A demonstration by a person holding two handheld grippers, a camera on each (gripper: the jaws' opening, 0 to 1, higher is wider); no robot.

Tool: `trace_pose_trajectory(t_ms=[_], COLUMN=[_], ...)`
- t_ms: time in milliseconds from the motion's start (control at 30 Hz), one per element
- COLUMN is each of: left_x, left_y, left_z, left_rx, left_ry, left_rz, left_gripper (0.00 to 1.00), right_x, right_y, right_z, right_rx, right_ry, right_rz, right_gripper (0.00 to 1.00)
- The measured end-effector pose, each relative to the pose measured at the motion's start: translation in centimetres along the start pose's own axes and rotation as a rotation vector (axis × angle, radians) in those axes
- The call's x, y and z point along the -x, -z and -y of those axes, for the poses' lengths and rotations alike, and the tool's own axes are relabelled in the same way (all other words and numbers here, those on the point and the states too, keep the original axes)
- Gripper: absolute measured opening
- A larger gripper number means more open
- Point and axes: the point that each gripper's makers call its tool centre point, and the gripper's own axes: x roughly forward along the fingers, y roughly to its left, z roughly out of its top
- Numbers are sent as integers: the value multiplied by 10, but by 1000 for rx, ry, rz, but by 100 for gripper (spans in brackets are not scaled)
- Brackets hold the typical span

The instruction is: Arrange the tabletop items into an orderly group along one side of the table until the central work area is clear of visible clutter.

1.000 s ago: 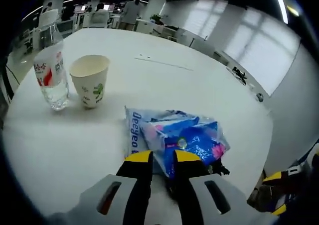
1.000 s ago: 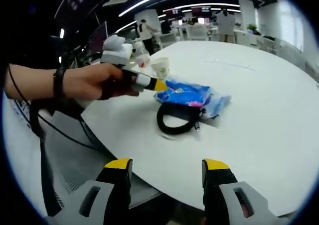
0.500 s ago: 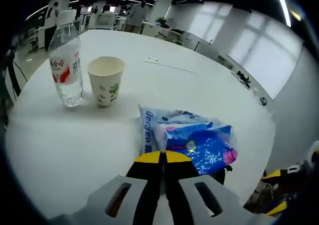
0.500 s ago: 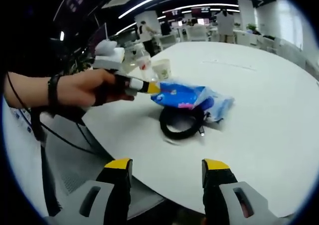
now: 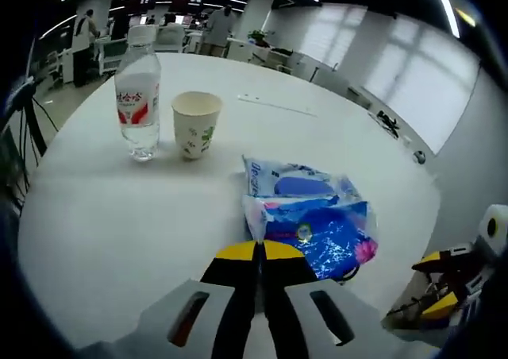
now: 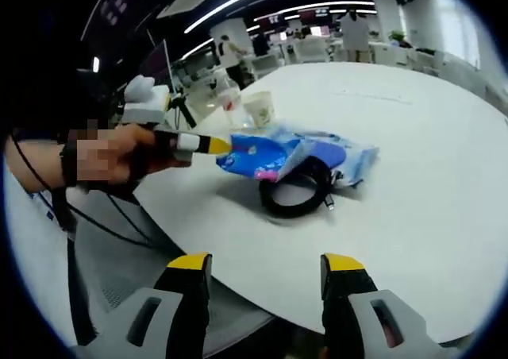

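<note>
**Blue packet pinched at one edge: slip and drag risk**

Blue packet (image 5: 317, 228) lies near the tabletop (image 5: 119, 216) edge, lifted at one side by the left tongs (image 5: 258, 252), whose jaws are closed on its edge. A second, paler packet (image 5: 298, 184) lies just behind it. In the right gripper view a black cable coil (image 6: 298, 188) sits under the raised packet. Right tongs (image 6: 266, 268) stand open, holding nothing, off the tabletop edge. Bottle (image 5: 137, 101) and cup (image 5: 196, 123) stand upright together, well apart from the packets.

Judged risks: the thin edge grip may slip on glossy wrapping; a pull may drag the paler packet or snag the coil toward the edge; a wide sweep could topple the cup.
</note>
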Motion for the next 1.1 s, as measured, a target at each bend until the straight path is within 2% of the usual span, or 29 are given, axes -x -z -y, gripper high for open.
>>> trace_pose_trajectory(t_ms=[300, 467, 667, 933, 1100], left_x=[19, 30, 43, 62, 70], left_y=[11, 17, 28, 40, 39], left_z=[-4, 5, 14, 33, 41], left_rx=[-3, -24, -54, -59, -75], left_ry=[-7, 2, 11, 56, 73], left_rz=[9, 12, 11, 1, 6], left_gripper=[0, 0, 0, 0, 0], right_x=[-9, -17, -23, -32, -36], right_y=[-5, -10, -17, -14, -12], right_z=[-4, -10, -20, -25, -32], right_rx=[-39, -62, -137, -212, -263], right_ry=[-16, -33, -69, -91, -103], right_rz=[24, 36, 70, 70, 71], right_gripper=[54, 53, 53, 48, 43])
